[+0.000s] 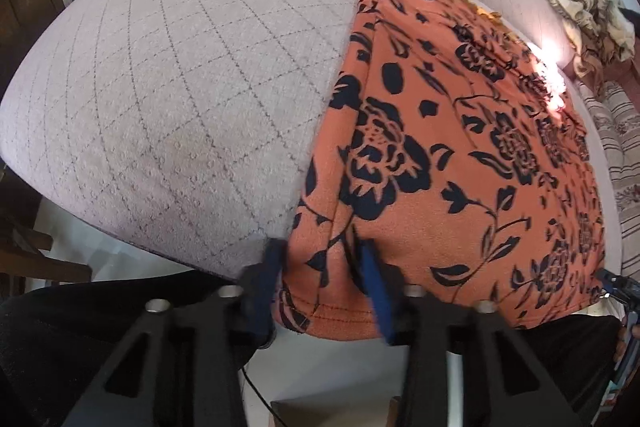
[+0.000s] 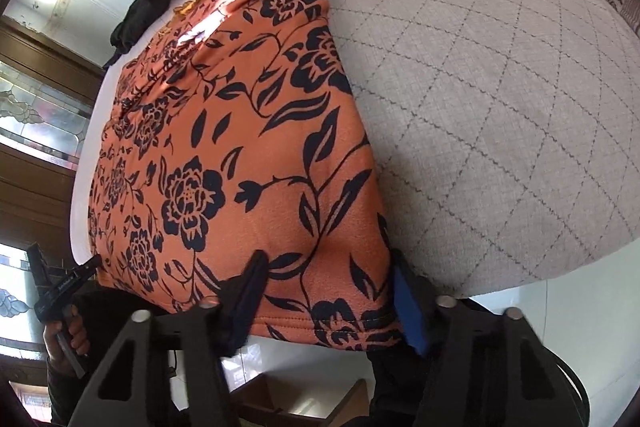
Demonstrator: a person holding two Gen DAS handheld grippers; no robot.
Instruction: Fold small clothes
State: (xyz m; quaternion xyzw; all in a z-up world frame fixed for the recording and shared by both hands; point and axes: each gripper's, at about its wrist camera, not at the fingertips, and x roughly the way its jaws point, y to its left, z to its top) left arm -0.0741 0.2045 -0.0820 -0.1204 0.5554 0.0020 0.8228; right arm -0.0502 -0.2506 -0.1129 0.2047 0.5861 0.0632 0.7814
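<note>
Orange floral-print knit garment (image 1: 460, 155) with black roses lies spread flat on the pale quilted mattress (image 1: 180, 99), and from the left wrist view it runs straight ahead of the left gripper (image 1: 324, 283), its long axis pointing away from the fingers toward the far end of the bed. The hemmed near edge hangs just over the mattress edge, and the two blue-padded fingers stand apart on either side of that hem's left corner, the cloth between them but not yet pinched. Bare mattress lies to the left of the fingers; the other gripper shows at the far right, at the hem's opposite corner.

From the right wrist view, the right gripper (image 2: 328, 303) mirrors this: its fingers are spread wide, straddling the near hem at the garment's right corner, one dark finger lying over the cloth and the blue one just outside the side edge. The garment stretches ahead and to the left of them, open mattress to the right. Each gripper is equally near its own corner, so I'd judge the coming move to be closing on both corners and carrying the hem forward along that long axis.
</note>
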